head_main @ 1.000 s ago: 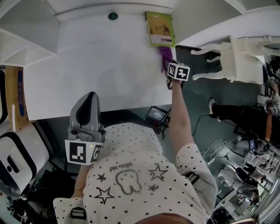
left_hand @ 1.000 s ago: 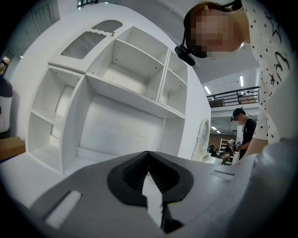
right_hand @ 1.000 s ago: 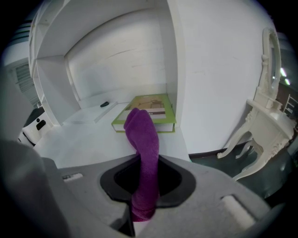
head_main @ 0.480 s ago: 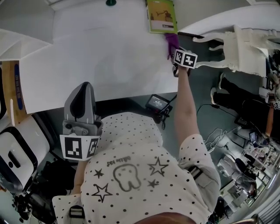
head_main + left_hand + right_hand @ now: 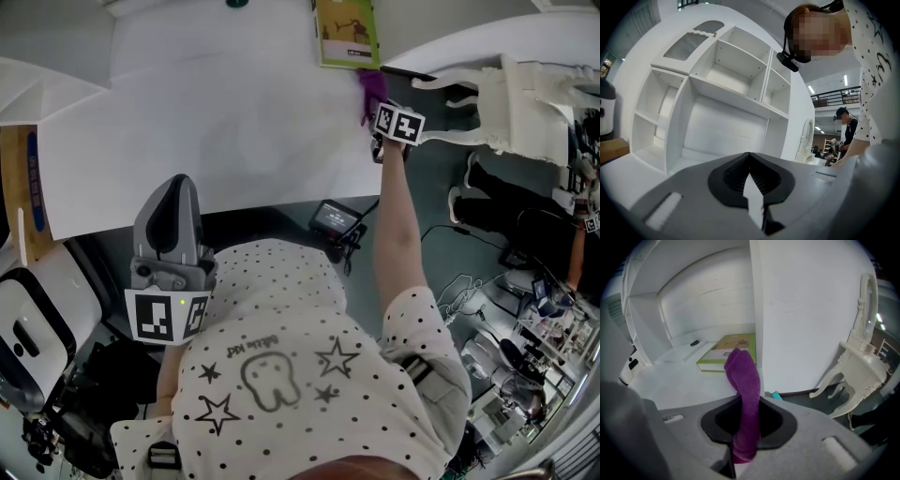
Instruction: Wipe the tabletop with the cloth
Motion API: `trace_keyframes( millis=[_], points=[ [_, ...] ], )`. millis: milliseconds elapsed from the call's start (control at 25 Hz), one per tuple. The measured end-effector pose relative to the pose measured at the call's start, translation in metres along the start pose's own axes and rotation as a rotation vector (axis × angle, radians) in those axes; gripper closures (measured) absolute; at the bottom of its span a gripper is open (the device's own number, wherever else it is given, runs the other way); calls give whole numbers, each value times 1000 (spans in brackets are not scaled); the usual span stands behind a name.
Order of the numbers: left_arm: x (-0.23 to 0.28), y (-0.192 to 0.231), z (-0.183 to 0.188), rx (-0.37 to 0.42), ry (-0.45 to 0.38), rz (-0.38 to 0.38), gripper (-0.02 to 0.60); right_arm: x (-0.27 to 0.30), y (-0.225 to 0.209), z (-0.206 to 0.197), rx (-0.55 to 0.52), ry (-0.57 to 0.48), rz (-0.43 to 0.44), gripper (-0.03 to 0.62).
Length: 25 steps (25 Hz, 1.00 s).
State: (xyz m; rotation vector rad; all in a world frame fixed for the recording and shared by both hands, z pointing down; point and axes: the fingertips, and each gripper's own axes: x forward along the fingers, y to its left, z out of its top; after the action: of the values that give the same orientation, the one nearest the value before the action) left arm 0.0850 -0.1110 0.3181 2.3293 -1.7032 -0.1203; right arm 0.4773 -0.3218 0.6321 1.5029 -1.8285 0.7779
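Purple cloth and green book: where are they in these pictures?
purple cloth [image 5: 746, 399]: right gripper view, middle of the upright strip.
green book [image 5: 347, 33]: head view, centre of its cover.

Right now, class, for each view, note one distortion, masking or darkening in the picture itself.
Head view: fisheye bows the edges of the white tabletop. Left gripper view: the shelves curve, the corners go black, a mosaic patch is overlaid. Right gripper view: black round border; the purple cloth looks sharp.

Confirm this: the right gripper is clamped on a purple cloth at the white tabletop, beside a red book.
Not quite: the book is green, not red, as the right gripper view shows. The rest holds: the right gripper is clamped on the purple cloth at the white tabletop, beside it.
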Motion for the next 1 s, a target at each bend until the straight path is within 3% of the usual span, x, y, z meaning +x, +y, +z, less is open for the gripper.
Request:
trace_keyframes(
  millis=[360, 560, 800, 1000],
  points=[
    [-7, -4, 1, -4, -20, 4, 586, -7, 0, -1, 6, -3, -32, 530],
    [-9, -4, 1, -9, -17, -10, 586, -40, 27, -7, 25, -91, 4, 530],
    [-13, -13, -2, -27, -8, -81, 586, -77, 127, -1, 28, -179, 153, 530],
    [-20, -9, -6, -37, 9, -118, 586, -82, 246, 0, 9, -157, 338, 530]
  ],
)
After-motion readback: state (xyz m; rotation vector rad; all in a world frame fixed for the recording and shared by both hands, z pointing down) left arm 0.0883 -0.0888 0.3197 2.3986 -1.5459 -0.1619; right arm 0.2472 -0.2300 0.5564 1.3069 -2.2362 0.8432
